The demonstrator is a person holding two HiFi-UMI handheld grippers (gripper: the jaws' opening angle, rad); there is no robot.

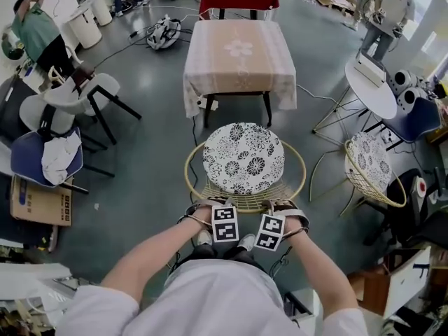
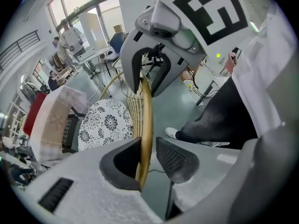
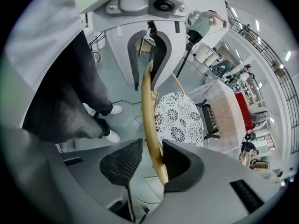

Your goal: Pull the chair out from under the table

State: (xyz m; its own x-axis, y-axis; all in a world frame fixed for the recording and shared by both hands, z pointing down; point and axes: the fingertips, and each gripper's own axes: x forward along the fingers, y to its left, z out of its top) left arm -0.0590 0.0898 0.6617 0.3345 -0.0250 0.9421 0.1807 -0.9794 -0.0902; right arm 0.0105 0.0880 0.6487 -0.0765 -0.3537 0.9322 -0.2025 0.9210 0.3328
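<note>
- The chair [image 1: 241, 187] stands on the floor between the person and the cloth-covered table [image 1: 239, 51]. Its floral cushion [image 1: 243, 158] lies just clear of the table's near edge, so the pull looks as good as done.
- The left hand-held gripper [image 2: 148, 157] has its jaws spread around the chair's golden back rim [image 2: 145, 125]. The rim leans on one pad, with a gap to the other.
- The right hand-held gripper [image 3: 152, 164] is the same, with jaws apart. The rim [image 3: 152, 125] rests against the far pad only, so neither gripper pinches anything.
- Risk: if the person pulls again with the jaws this slack, the rim would likely slide out and the chair would stay where it is.
- Risk: both holds sit high on the back. A hard tug there could tip the chair toward the person's feet, which are right behind it, if a leg catches on the floor.
- Risk: lifting the grippers away at a slant could hook the rim and jolt or twist the chair.
- Facing: the open front of the seat points at the table and the back points at the person.
- Long axis: the seat is round, so it has no marked one. The gripped stretch of rim runs side to side across the person, and each gripper straddles it crosswise.
</note>
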